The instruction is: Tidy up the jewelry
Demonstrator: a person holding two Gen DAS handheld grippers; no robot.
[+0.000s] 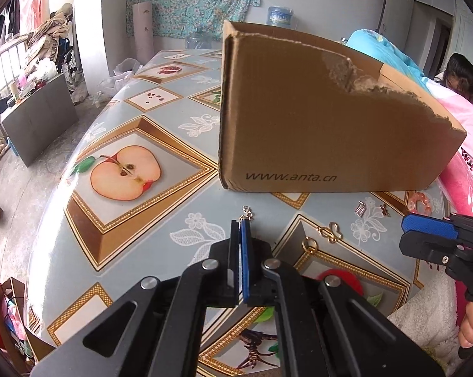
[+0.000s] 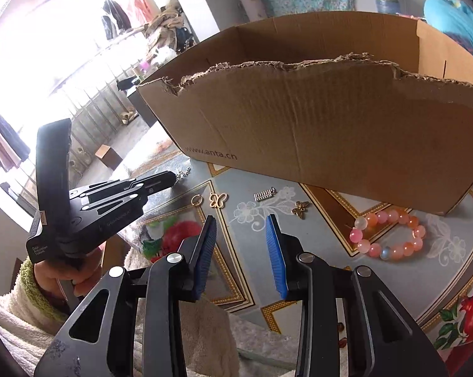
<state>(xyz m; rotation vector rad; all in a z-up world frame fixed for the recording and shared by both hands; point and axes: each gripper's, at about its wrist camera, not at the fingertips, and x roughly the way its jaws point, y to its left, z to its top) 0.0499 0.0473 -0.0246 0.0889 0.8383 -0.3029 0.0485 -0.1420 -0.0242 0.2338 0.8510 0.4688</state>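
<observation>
Two grippers, left jaws pinching chain (image 1: 246, 213), bracelet (image 2: 390, 234) beyond right jaws.

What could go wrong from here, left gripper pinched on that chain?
1. The left gripper holds the small chain only by its end at the fingertips; it may slip out on lifting.
2. The cardboard box has a tall torn wall; the dangling chain could snag it.
3. The gold ring lies close by and might get knocked.

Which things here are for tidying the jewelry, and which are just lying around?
For the job: chain in the left tongs, ring, butterfly charms, spring piece, bead bracelet, box.
Lying around: water jug, clothes, blanket.
</observation>
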